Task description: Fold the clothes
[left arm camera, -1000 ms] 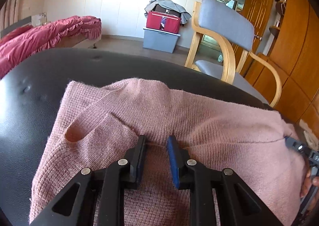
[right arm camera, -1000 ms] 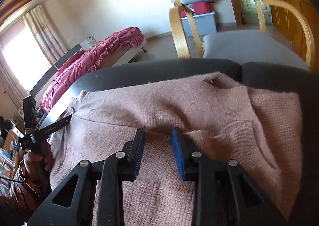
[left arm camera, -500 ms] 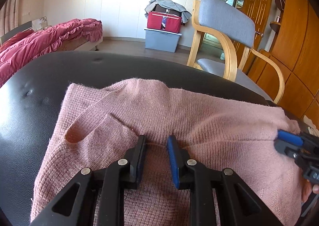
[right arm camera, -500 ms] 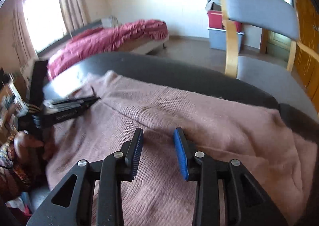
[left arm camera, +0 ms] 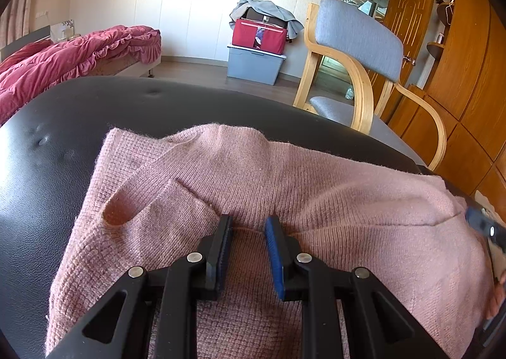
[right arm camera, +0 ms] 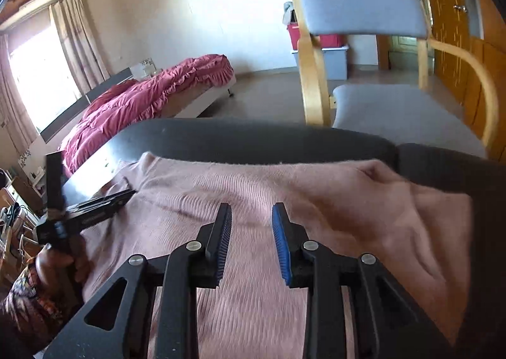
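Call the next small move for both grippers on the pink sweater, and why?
Probably lower and close the left gripper on the pink sweater fold edge between its fingers. Both it and the right gripper are open and hold nothing, and the sweater lies rumpled on the black cushion, with folding not finished.

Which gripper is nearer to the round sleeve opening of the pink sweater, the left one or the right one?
Left. The left gripper sits just beside the sleeve opening, slightly to its right. The right gripper is at the far right edge of the pink sweater.
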Available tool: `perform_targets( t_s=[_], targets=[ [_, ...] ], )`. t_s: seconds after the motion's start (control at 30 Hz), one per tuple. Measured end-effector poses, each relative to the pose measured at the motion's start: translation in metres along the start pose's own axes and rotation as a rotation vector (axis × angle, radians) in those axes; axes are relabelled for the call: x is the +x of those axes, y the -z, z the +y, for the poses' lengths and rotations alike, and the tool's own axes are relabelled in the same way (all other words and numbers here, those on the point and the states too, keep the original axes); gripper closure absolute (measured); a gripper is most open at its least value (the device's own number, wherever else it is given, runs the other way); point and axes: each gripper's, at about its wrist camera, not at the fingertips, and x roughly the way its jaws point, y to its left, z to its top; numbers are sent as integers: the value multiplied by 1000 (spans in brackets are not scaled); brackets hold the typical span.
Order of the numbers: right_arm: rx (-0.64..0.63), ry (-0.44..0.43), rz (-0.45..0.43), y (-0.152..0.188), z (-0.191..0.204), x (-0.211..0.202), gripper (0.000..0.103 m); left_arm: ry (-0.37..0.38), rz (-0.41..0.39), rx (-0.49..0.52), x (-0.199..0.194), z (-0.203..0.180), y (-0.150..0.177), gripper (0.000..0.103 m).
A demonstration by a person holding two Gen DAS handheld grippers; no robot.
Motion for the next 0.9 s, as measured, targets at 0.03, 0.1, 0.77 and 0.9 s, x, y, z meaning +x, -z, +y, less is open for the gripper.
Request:
perform_targets(
  t_s=[0.03,0.1,0.77,0.9],
  targets=[
    [-1,23,18,5,-5,-2,74,1,0,-1,0,0,0,81],
    [3,71,55,16,-15,-5,74,4,0,-3,0,1,0,81],
    [166,205,-34,17,-99,-67,59,9,1,-3,-2,5,-1,81],
    [115,203,52,-18,-96,-27,59,17,0,-11,-2,7,-1,81]
  ],
)
